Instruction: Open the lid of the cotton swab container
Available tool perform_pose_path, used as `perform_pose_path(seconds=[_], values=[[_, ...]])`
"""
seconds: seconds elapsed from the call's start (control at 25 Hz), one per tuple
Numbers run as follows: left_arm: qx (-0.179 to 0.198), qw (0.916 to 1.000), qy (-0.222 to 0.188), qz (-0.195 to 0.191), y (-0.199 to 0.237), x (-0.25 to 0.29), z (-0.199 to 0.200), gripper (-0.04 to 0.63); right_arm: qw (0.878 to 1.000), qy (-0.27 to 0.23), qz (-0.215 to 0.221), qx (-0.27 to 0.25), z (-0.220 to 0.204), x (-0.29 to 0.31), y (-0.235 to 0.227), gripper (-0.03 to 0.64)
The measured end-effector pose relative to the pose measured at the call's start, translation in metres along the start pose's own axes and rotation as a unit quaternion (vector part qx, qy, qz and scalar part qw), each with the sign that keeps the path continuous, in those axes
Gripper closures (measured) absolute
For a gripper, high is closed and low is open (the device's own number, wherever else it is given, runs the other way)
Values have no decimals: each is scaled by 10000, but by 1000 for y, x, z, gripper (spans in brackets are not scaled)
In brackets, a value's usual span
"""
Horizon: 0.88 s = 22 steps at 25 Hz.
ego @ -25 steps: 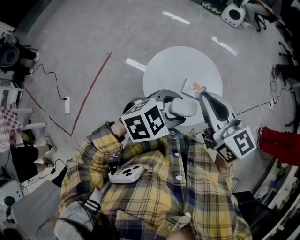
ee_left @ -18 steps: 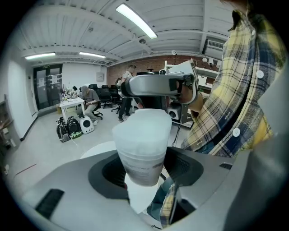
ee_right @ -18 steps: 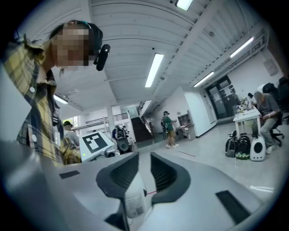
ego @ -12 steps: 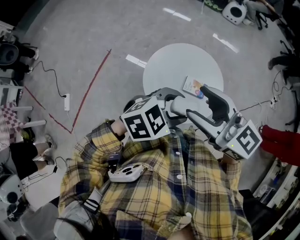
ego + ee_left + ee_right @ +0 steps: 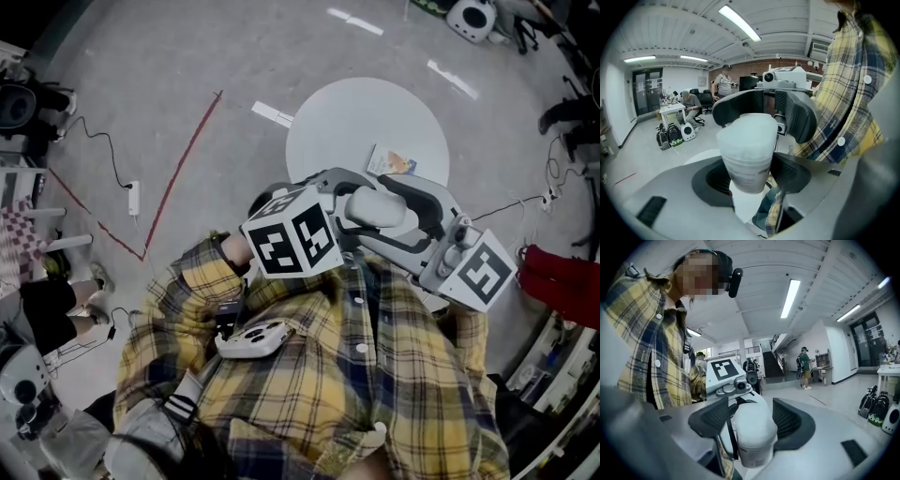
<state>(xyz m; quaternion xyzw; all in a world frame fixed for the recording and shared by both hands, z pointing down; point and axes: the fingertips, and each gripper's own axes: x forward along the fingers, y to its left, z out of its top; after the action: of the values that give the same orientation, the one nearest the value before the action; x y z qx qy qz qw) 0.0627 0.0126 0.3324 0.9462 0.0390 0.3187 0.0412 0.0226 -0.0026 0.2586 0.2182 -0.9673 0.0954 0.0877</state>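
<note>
Cotton swab container point(image 5: 377, 209), a translucent white plastic cylinder, is seen at the 6 o'clock edge of the round white table point(image 5: 337, 131), with its body clamped between the pads of the left gripper point(image 5: 750, 176). It is judged light, thin-walled and slippery, best steadied at the body and taken by the lid rim. Its long axis is laid roughly 9-to-3 o'clock in the head view, lid toward 3, where the jaws of the right gripper point(image 5: 750, 420) have just been opening and stand wide around that end, unpressed.

1. The right gripper's point(image 5: 751, 417) jaws, just opened wide, stand either side of the white container point(image 5: 753, 439) without pressing it.
2. The left gripper point(image 5: 726, 383) sits close behind the container.
3. A plaid shirt point(image 5: 644, 329) fills the left, under a ceiling light point(image 5: 790, 298).
</note>
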Motion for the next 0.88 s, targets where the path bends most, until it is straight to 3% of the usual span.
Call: perform_pose_path(seconds=[0.88], values=[[33, 9998, -61, -165, -18, 4, 4, 339, 9999, -116, 103, 32, -12, -2, 8, 383]])
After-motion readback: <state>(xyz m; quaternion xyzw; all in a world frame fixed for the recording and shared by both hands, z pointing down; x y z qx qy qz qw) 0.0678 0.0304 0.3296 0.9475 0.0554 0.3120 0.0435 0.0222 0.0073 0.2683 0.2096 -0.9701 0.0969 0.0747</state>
